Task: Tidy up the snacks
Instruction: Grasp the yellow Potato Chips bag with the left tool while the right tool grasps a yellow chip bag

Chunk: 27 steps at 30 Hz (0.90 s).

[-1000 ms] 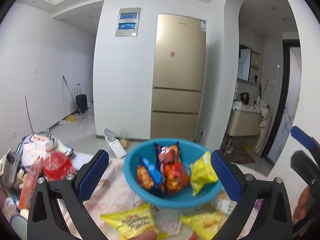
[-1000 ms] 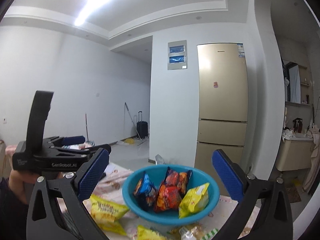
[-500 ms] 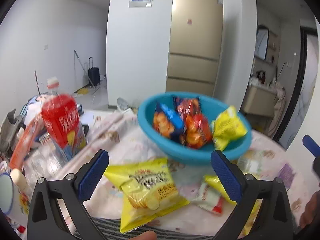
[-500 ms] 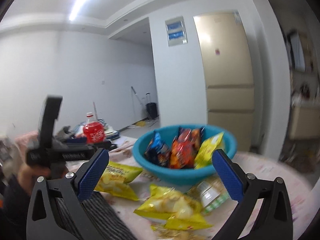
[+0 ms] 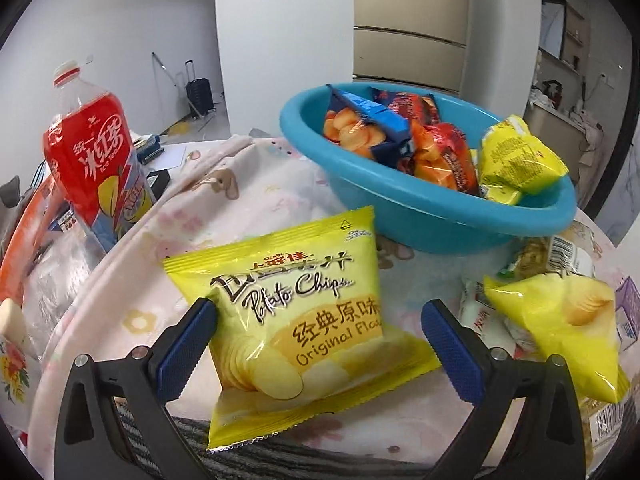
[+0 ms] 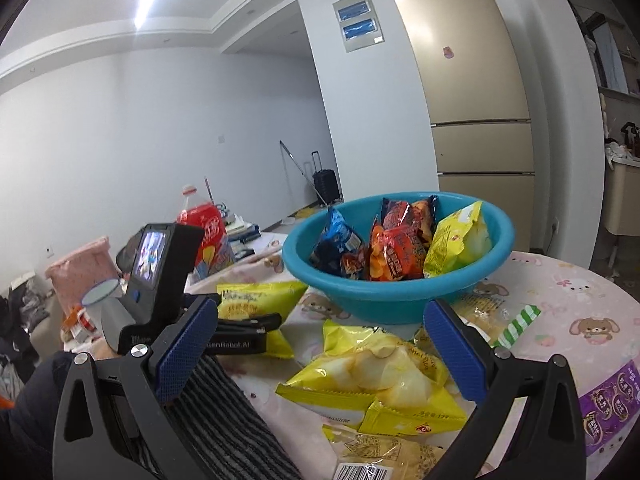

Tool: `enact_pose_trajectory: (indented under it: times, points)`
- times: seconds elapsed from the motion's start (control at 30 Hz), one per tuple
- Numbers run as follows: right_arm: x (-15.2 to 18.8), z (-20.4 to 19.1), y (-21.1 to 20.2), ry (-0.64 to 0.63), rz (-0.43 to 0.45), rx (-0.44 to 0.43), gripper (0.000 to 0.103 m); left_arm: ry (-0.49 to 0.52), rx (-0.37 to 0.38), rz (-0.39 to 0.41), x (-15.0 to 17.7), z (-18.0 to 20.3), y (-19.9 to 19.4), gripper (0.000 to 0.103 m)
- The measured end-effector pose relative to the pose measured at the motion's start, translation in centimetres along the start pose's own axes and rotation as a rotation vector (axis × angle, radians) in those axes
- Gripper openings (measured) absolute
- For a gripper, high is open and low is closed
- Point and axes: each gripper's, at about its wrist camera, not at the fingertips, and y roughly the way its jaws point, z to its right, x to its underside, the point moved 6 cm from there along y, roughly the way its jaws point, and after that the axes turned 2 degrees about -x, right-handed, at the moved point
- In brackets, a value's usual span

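Item one: my left gripper, jaws spread wide, straddling one yellow bag of original-flavour potato chips. The left pad touches the bag's edge; the right pad stands clear of it. Nothing is gripped.

Item two: my right gripper, jaws likewise spread wide and holding nothing, hovering over a second yellow chip bag that lies crumpled on the tablecloth.

Item three: one blue plastic basin, set on the table beyond both grippers. Contents, counted from the right wrist view: one blue snack bag, two orange-red snack bags standing one behind the other, and one yellow snack bag leaning on the basin's right wall. Four in all.

Item four: loose snacks outside the basin. Besides the two yellow bags above, one flat yellow packet with a barcode at the near edge, and one packet with green and white stripes just beside the basin's base. Further wrappers lie under these; I cannot count them.

Item five: one large bottle of iced red tea, red label, white cap, upright, to the left of the table.

Item six: one pink tablecloth printed with bears and rabbits.

Item seven: one gold refrigerator against the far wall.
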Motion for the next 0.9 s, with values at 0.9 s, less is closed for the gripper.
enact_pose_trajectory:
  times: [0.9]
  points:
    - [2.5,0.7,2.7,-0.120,-0.190,0.072,0.103,-0.089,0.143,-0.050,0.5,-0.6,0.7,0.082]
